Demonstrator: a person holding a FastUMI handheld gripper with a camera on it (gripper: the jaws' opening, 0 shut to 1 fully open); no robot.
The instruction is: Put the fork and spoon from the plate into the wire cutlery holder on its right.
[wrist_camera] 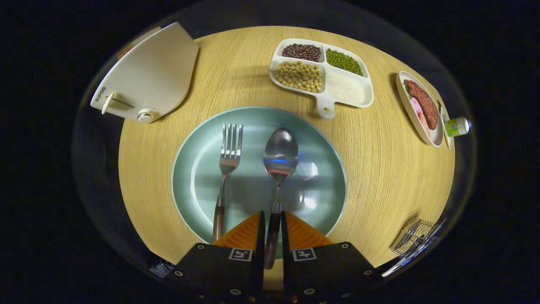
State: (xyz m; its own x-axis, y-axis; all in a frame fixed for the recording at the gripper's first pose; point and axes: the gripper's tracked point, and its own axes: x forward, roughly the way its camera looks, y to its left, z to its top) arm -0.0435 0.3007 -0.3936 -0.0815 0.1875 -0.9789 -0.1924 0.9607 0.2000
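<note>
Spoon [280, 158] lies on the pale green plate [198, 169], bowl pointing away, handle running back between the two fingers of the gripper [273, 223]. Jaws stand nearly together with the spoon's dark handle in the narrow gap; both fingers appear to press on it, one on each side. Handle end reaches back past the fingertips toward the gripper body.

Fork [225, 177] lies on the same plate, just left of the spoon and roughly parallel to it, tines away, wooden handle near the plate's near rim beside the left finger. Fork and spoon apart, not touching.

Plate sits on a round wooden table [379, 169]. Wire cutlery holder [415, 238] stands at the table's near right edge, well apart from the plate.

Beyond the plate: white divided tray [333, 105] with four compartments holding dark red beans, green beans, yellow beans and white rice. Far right: oval dish [407, 99] with sliced meat, a small green bottle [456, 126] just beside it. Far left: a beige appliance [147, 76].
</note>
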